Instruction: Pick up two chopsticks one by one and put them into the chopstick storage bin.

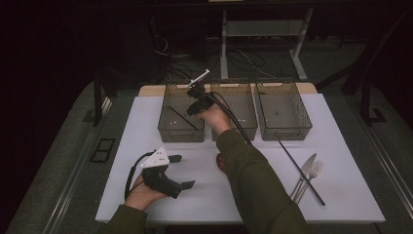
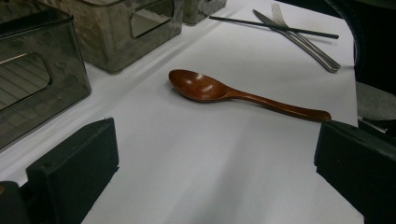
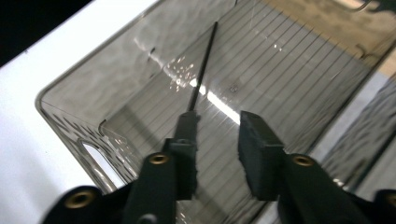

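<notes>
I have the white table [image 1: 146, 195] under me and three smoky see-through bins along its far side. My right gripper [image 3: 217, 140] hangs over the left bin [image 1: 168, 124], and below it lies one black chopstick [image 3: 203, 60], resting inside on the ribbed floor. Its near end runs up against my left-hand pad [image 3: 186, 135] and the rod stretches straight away from the fingertips toward the far corner of the bin. In the high view it lies on a diagonal across the bin floor.

The jaws stand partly apart, a moderate gap, and the pads are not pressing on the chopstick. I'd call it let go.

My left gripper [image 1: 182, 171] sits low over the near table, jaws wide apart, nothing between them. Just ahead of its fingertips lies the brown wooden spoon [image 2: 233, 93], bowl up, bowl to the left pad's side, handle running toward the right pad [image 2: 359, 168].

Farther beyond the fingers lie the second chopstick [image 2: 275, 26], a knife [image 1: 305, 173] and a fork [image 1: 314, 171].

My read on the chopstick: light, stiff and thin, slick-looking, so liable to roll or pivot in a pinch. I'd take one near mid-length, pads square across the long axis. No real fragility there.
</notes>
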Demonstrator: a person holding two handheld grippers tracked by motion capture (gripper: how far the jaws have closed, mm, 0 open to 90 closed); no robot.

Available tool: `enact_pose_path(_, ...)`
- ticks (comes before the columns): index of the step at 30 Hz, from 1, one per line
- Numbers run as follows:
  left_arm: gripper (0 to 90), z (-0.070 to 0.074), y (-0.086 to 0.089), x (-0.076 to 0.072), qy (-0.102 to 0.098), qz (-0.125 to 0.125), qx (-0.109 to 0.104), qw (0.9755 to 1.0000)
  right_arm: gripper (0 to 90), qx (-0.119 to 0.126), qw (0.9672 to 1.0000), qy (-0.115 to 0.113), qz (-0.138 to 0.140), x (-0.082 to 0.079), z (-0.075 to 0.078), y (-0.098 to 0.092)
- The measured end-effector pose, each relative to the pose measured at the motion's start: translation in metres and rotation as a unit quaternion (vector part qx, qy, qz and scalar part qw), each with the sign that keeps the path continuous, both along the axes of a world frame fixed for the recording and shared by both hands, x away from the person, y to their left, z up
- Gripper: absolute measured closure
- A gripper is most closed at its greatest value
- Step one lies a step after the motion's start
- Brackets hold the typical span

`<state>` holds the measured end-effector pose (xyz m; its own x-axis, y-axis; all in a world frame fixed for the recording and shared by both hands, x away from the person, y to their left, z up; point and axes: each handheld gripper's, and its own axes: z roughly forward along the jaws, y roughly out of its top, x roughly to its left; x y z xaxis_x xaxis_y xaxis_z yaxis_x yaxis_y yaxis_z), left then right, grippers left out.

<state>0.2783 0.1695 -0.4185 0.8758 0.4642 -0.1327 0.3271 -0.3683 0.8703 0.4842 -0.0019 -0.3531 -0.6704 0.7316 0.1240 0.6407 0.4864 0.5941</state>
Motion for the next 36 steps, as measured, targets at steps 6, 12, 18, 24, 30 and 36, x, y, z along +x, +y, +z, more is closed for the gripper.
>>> enact_pose_path(6,0.0,0.000,-0.001,0.000,0.001,0.000,0.002,1.0000,52.6,0.029,0.9995,-0.009,0.003,-0.006,0.015,-0.020)
enact_pose_path(12,0.0,0.000,-0.001,0.000,0.001,0.001,0.005,1.0000,44.0,0.055,0.9983,-0.015,0.012,-0.015,0.027,-0.047)
enact_pose_path(18,0.0,-0.001,-0.002,0.000,0.003,0.004,0.002,1.0000,37.6,0.064,0.9973,-0.031,0.017,-0.030,0.037,-0.075)
enact_pose_path(24,0.0,-0.001,-0.003,0.000,0.002,0.001,0.009,1.0000,33.8,0.083,0.9956,-0.037,0.021,-0.046,0.044,-0.106)
enact_pose_path(30,0.0,-0.002,-0.003,0.000,0.007,0.001,0.011,0.9999,31.0,0.094,0.9945,-0.039,0.024,-0.058,0.047,-0.127)
enact_pose_path(36,0.0,-0.002,-0.004,0.000,0.007,0.002,0.008,0.9999,27.9,0.087,0.9947,-0.051,0.020,-0.071,0.048,-0.149)
